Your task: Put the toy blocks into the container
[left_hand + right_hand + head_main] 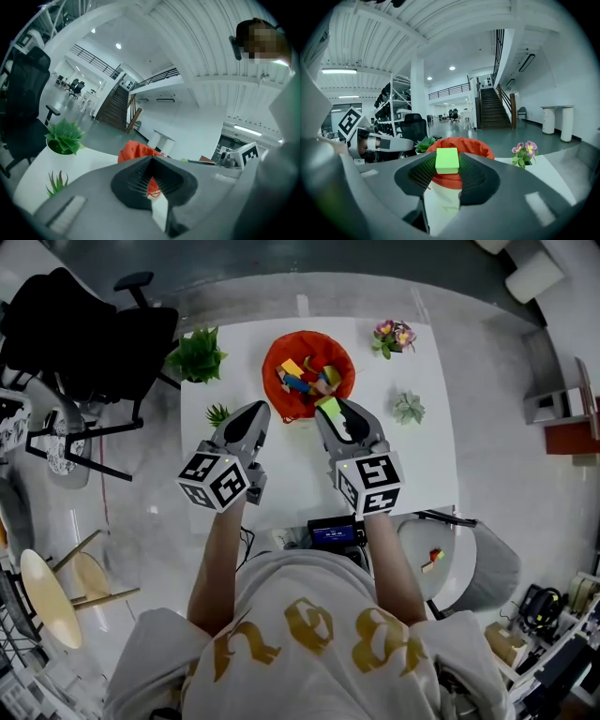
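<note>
One white table (281,470), grey floor (487,362) — right gripper (447,165) clamps green block (446,160).

Nothing legible: gold lettering on the person's white shirt (309,638) is unreadable; cubes (215,481) on left gripper (256,411) and right gripper (328,413) carry only square markers.

Hiding most of the orange container (135,151) behind the left gripper (151,164) in the left gripper view, leaving only its top fold and a sliver between the closed jaws. Covering the container's lower wall in the right gripper view with the right gripper (447,164) and the green block (446,159) pinched there. Blending the toy blocks (305,379) inside into shapes too small for counting in the head view. Cutting off the black chair (84,334) at that view's left edge.
</note>
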The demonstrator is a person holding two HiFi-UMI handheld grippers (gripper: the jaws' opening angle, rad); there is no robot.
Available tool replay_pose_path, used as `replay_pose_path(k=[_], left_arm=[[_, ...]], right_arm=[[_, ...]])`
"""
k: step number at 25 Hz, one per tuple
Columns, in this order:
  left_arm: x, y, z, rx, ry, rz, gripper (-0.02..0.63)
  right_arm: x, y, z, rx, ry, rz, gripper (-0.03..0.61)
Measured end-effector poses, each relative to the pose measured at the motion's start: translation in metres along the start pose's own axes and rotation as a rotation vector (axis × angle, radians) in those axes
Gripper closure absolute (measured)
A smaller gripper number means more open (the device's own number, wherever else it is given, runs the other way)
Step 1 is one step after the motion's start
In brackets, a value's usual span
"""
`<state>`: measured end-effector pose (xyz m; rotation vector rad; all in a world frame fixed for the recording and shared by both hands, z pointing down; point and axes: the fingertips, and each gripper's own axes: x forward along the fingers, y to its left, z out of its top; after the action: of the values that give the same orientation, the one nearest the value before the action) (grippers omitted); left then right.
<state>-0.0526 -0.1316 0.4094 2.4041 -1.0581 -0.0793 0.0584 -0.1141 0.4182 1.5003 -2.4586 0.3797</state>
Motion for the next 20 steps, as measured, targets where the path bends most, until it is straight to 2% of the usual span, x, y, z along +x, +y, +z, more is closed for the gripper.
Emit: replay_pose_path(k=[4, 20], left_arm=[[0.007, 0.003, 0.006, -0.024, -0.027, -0.013, 0.612], [0.028, 0.022, 0.002, -0.050, -0.011, 0.011, 0.612]], right_arm=[[0.009, -0.004, 0.003, -0.003, 0.003, 0.003, 0.407], [0.040, -0.014, 0.013, -0.056, 0.051, 0.033, 0.405]])
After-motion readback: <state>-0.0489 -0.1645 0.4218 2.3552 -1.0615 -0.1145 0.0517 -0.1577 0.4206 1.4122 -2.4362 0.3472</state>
